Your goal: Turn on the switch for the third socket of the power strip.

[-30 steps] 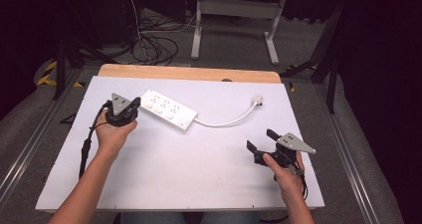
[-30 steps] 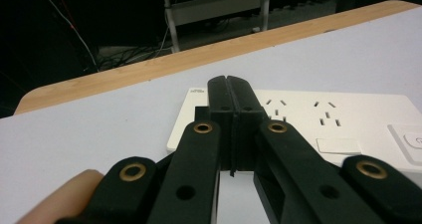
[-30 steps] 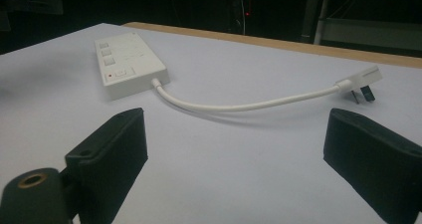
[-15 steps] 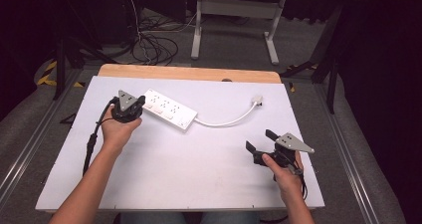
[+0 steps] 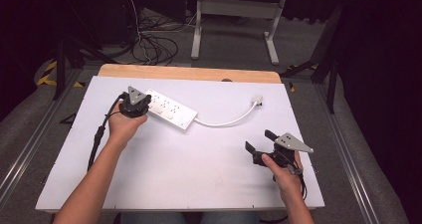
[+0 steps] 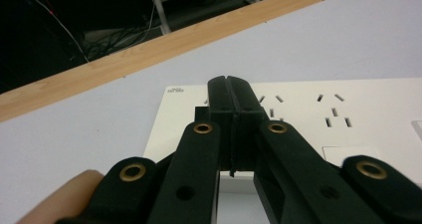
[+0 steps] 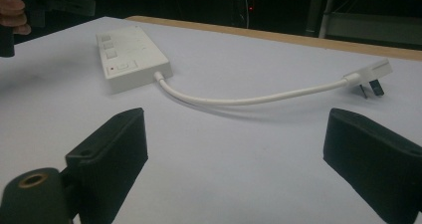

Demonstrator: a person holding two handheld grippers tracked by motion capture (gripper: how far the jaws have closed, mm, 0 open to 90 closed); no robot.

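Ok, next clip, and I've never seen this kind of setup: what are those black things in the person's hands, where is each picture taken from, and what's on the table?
They are hand-held grippers, each with two black jaws, and each carries its own camera. The high view looks down on the white table from above the person.

On it lies a white power strip with a short cable ending in a plug.

The left gripper has its jaws shut with nothing between them, their tips over the strip's end; whether they touch it is unclear. The right gripper is open and holds nothing, looking across the table at the strip and plug.
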